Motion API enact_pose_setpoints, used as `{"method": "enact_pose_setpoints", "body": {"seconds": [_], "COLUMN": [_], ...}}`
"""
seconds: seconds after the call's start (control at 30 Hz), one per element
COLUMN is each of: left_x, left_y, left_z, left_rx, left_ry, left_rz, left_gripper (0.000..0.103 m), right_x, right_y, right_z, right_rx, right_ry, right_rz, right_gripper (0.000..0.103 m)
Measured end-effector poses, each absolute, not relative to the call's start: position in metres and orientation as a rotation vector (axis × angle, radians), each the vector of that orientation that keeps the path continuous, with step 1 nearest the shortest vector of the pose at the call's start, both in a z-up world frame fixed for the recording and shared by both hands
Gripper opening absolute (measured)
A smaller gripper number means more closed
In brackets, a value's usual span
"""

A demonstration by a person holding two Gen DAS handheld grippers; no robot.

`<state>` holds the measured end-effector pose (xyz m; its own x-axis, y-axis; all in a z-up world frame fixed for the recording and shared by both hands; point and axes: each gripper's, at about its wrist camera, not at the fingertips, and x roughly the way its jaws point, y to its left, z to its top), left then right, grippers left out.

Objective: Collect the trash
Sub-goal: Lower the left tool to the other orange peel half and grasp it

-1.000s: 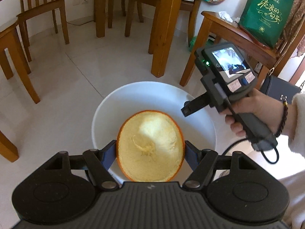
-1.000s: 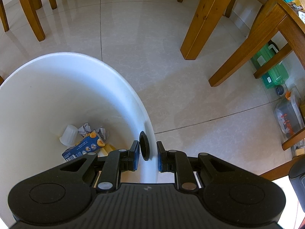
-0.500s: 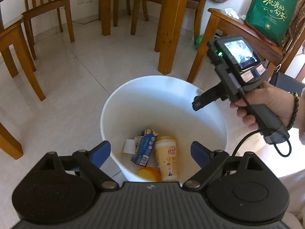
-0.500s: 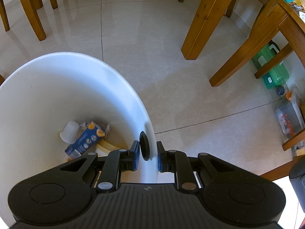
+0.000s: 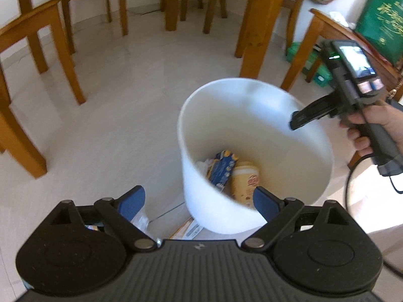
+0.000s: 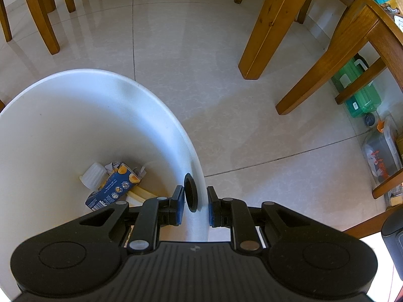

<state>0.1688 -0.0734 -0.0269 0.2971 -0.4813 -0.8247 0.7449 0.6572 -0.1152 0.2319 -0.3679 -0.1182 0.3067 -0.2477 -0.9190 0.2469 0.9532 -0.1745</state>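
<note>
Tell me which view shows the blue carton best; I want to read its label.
The right wrist view: the carton lies sharp in the bin, beside a small white cup, its printed side up. The left wrist view is blurred, and the bin's near wall hides the carton's lower end.

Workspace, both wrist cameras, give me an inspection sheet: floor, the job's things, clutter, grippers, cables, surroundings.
Surface: pale tiled floor.
Job's things: white bin holds a blue carton, a tan cup, a small white cup and crumpled paper.
Clutter: wrappers and paper on the floor beside the bin, partly hidden.
Grippers: left gripper open, empty; right gripper shut on the bin wall.
Cables: black cable hanging from the right gripper's handle.
Surroundings: wooden chairs, table leg, green bag, green bottles.
</note>
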Motion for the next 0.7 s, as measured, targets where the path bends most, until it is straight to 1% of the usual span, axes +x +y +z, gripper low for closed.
{"method": "enact_pose_setpoints", "body": {"seconds": [0.2, 0.33, 0.57, 0.7], "left_x": [0.176, 0.182, 0.19, 0.195], "left_y": [-0.043, -0.014, 0.027, 0.046], "left_z": [-0.05, -0.076, -0.148, -0.189], "left_rx": [0.302, 0.285, 0.257, 0.241], "left_ry": [0.986, 0.992, 1.098, 1.124], "left_rz": [-0.736, -0.644, -0.512, -0.428], "left_gripper": [0.093, 0.093, 0.093, 0.093], "right_x": [0.232, 0.231, 0.233, 0.234], "right_y": [-0.368, -0.369, -0.372, -0.372], "right_z": [-0.118, -0.118, -0.115, -0.115], "right_rx": [0.0, -0.003, 0.001, -0.008], "right_ry": [1.216, 1.215, 1.219, 1.218], "right_rz": [-0.327, -0.326, -0.326, -0.326], "right_gripper": [0.021, 0.021, 0.021, 0.021]}}
